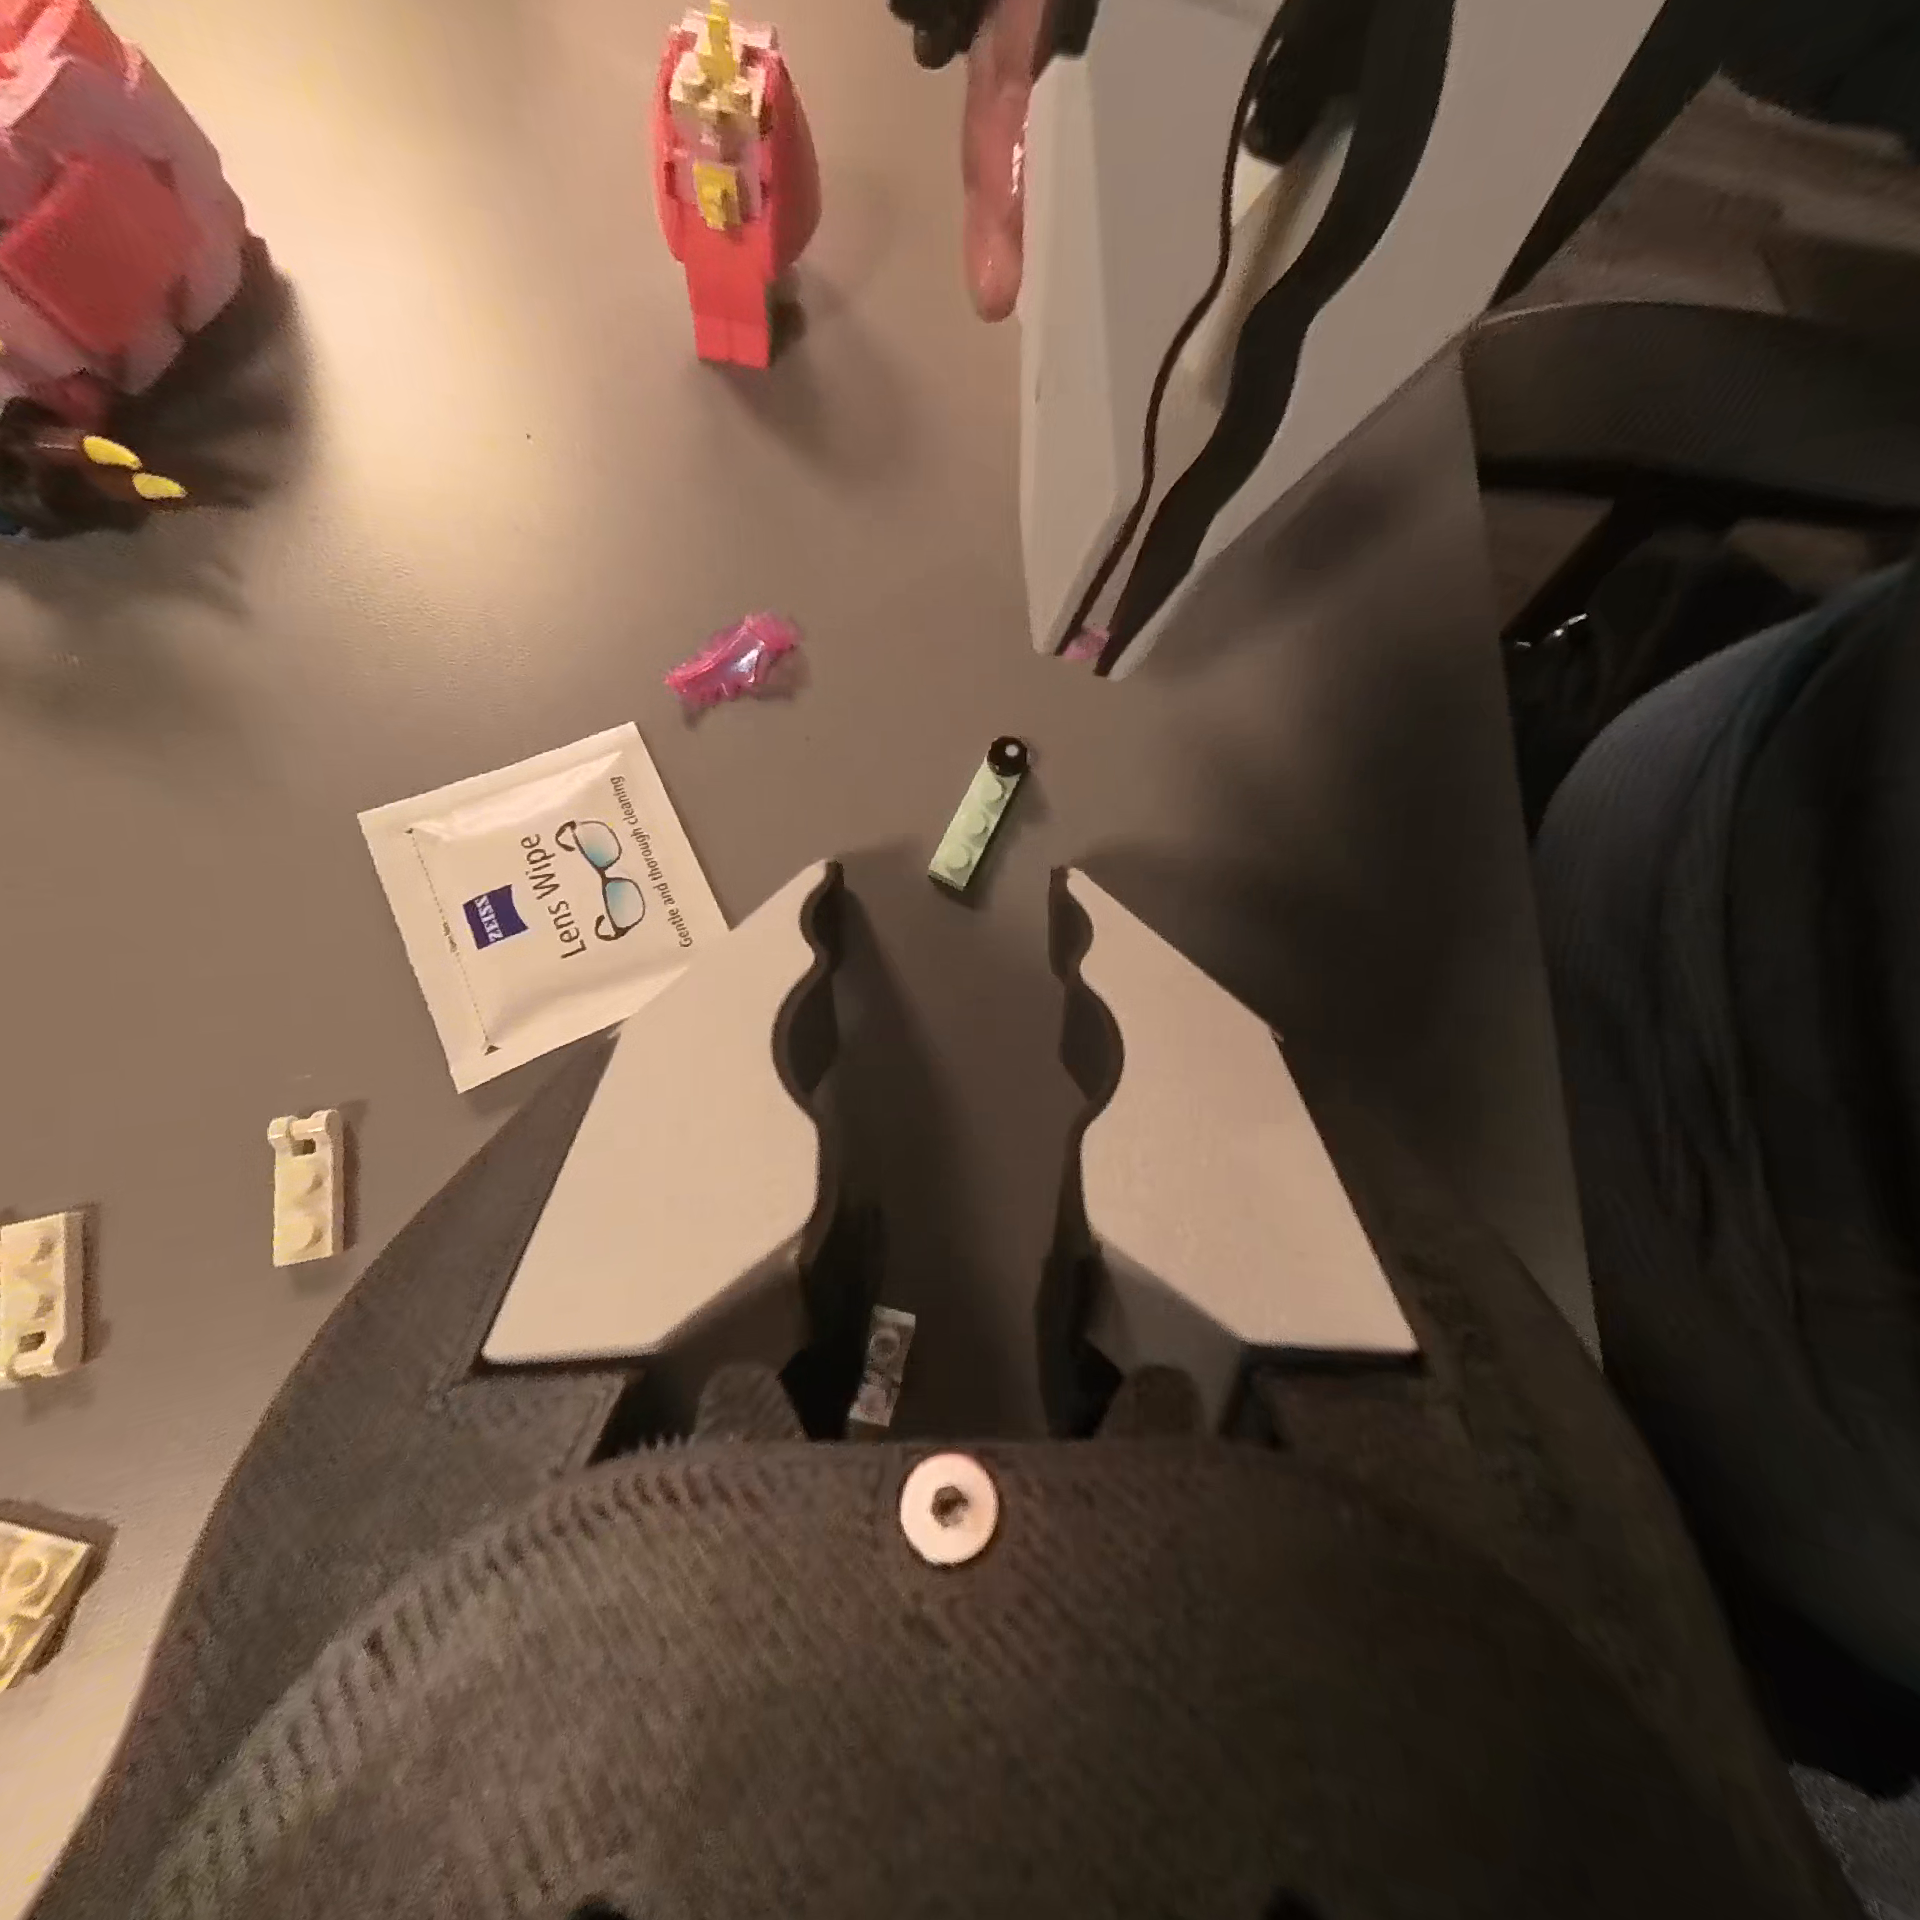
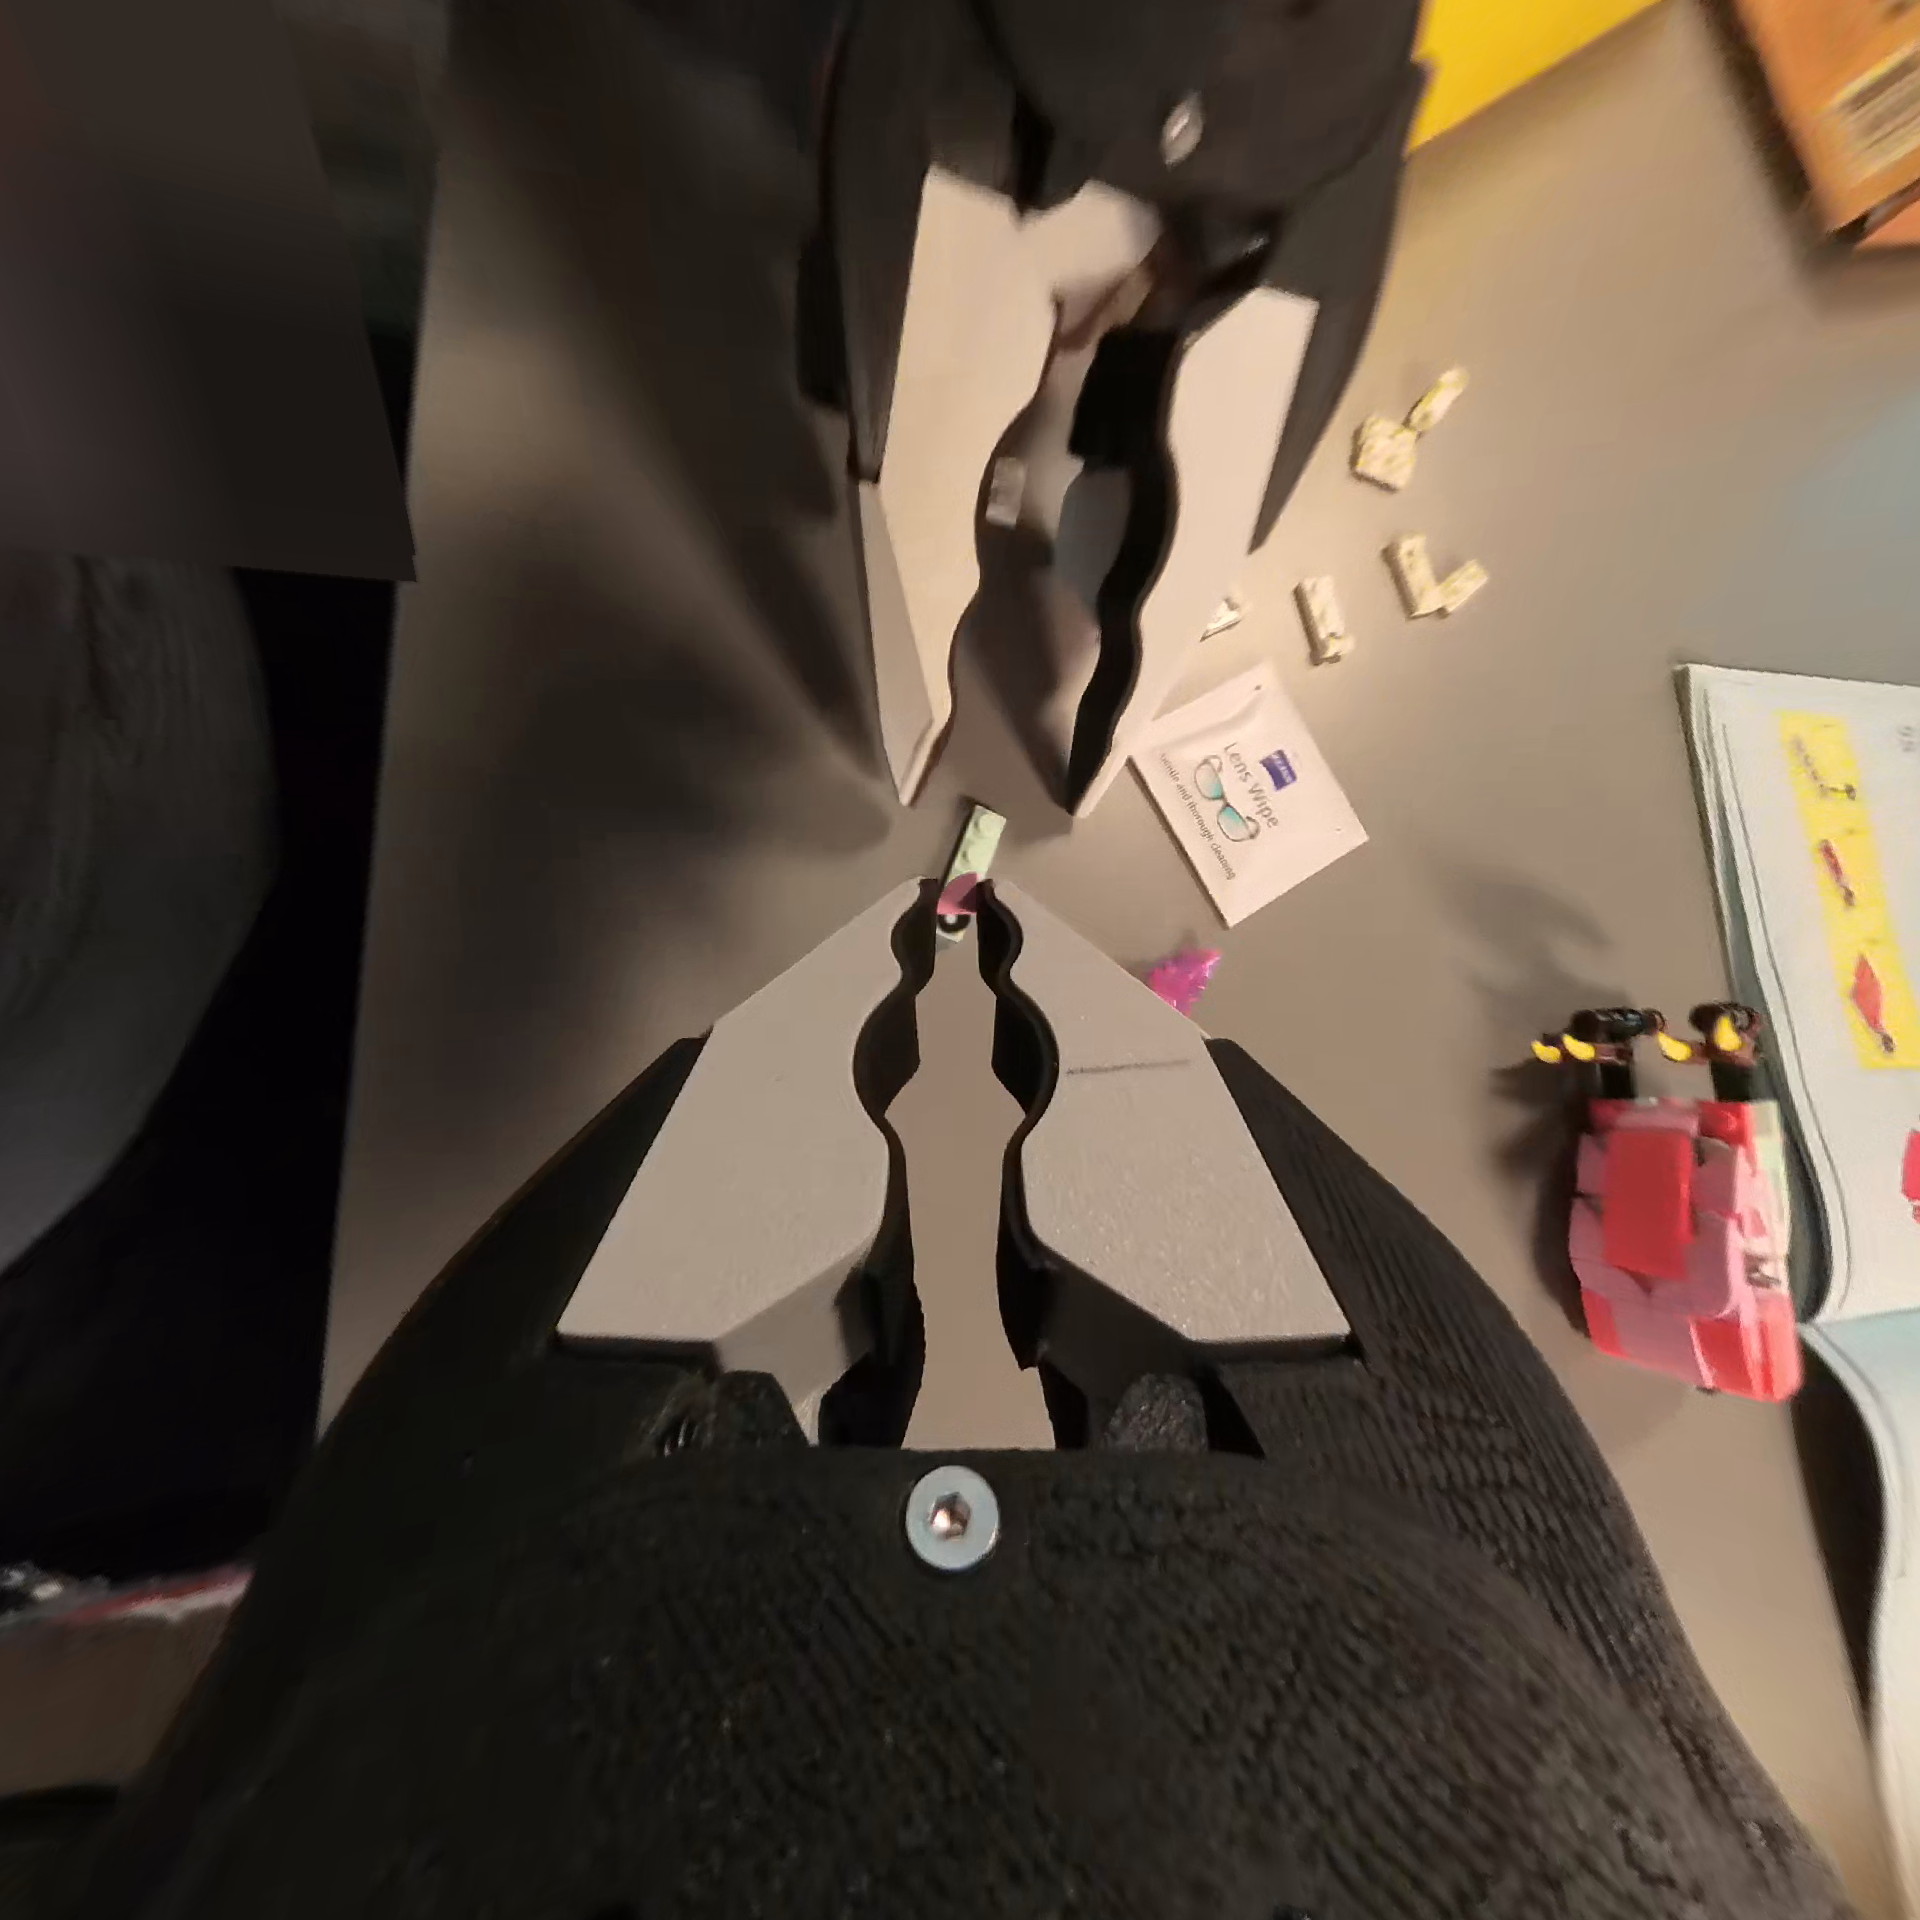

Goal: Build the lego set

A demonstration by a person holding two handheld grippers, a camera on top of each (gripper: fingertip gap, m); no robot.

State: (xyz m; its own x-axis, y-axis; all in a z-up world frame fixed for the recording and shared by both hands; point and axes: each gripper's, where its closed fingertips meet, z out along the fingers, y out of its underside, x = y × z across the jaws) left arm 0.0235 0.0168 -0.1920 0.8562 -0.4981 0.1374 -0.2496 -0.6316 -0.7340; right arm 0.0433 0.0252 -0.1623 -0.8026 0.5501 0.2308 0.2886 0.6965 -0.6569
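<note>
Left wrist view: the left tool [image 1: 945, 878] hovers with its jaws apart and nothing between them.
Pale green plate: a small studded brick [image 1: 975, 826] lies flat on the grey worktop [image 1: 468, 540], just ahead of the left tool's tips, a black round piece [image 1: 1006, 755] on its far end.
Right tool: its fingers [image 2: 954, 891] are nearly together, pinching a small pink piece [image 2: 956, 894] directly over the black-capped end of the green plate.
Near things: a white sachet [image 1: 540, 899] lies just left of the left tool; a pink crumpled wrapper [image 1: 736, 665] lies beyond it.
Farther out: a red and pink brick figure [image 1: 732, 197], a larger pink brick model [image 1: 99, 218], cream bricks [image 1: 307, 1184] and an open booklet [image 2: 1808, 935].
</note>
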